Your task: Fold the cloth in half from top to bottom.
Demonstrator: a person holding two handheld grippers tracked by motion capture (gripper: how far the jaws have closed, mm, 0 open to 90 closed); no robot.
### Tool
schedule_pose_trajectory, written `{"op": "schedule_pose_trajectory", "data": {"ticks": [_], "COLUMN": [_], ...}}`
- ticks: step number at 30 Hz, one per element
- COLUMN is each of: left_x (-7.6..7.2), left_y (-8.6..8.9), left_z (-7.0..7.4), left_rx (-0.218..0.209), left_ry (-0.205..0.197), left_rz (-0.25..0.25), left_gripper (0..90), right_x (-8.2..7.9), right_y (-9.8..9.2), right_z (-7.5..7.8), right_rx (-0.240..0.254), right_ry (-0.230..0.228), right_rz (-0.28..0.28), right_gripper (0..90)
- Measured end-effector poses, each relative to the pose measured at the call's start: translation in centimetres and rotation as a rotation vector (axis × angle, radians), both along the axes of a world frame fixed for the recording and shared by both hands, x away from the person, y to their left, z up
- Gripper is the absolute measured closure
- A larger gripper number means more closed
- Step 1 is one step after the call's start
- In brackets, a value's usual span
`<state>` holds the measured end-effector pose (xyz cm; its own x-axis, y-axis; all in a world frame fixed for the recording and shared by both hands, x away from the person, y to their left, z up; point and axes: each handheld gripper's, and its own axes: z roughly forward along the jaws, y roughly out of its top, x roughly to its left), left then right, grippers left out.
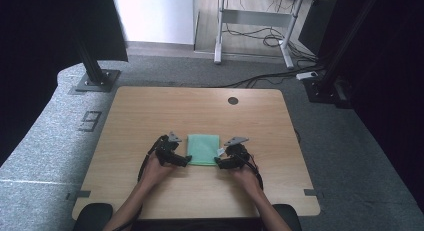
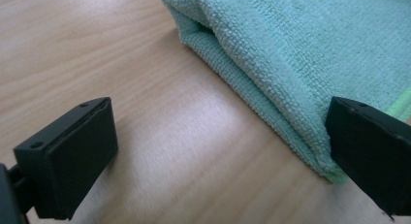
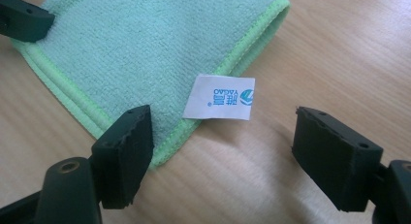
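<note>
A wooden table [image 1: 150, 111] on grey carpet [image 1: 45, 136], a white desk frame [image 1: 255, 21] beyond

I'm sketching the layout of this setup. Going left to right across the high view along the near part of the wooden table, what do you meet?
Left claw → folded green microfibre cloth → small white label → right claw.

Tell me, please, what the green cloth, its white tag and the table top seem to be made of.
Green cloth: likely microfibre terry; short looped pile, matte, with a stitched brighter green hem. White tag: thin woven or paper-like label, smooth, with blue print. Table top: pale wood-grain surface, probably laminate; it shows a soft sheen.
</note>
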<state>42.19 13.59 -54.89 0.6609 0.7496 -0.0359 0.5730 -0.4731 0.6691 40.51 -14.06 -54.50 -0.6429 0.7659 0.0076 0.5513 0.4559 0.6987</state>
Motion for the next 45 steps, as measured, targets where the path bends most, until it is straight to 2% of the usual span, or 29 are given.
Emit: {"op": "schedule_pose_trajectory", "data": {"ticks": [14,29,36,38,40,45], "left_x": [2.4,4.3,4.3,4.3,4.0,2.5], "left_y": [-0.3,-0.2,-0.1,0.0,0.0,0.1], "left_z": [0.0,0.0,0.0,0.4,0.8,2.8], "left_rx": [-0.001,-0.002,-0.01,-0.023,-0.019,-0.034], "left_ry": [0.0,0.002,0.005,0.029,0.016,-0.032], "left_rz": [0.03,0.054,0.06,0.072,0.067,0.027], "left_gripper": [0.0,0.0,0.0,0.0,0.2,2.1], "right_x": [2.5,4.3,4.2,4.1,4.0,3.5], "right_y": [0.0,0.1,0.0,0.1,0.0,-0.3], "right_z": [0.1,-0.1,-0.1,0.0,0.3,1.4], "right_rx": [-0.01,0.018,0.024,0.021,0.016,0.049], "right_ry": [-0.005,0.0,-0.017,-0.022,-0.029,-0.04], "right_rz": [-0.043,-0.07,-0.058,-0.05,-0.038,-0.029], "right_gripper": [22.6,22.8,25.4,25.4,24.8,21.8]}}
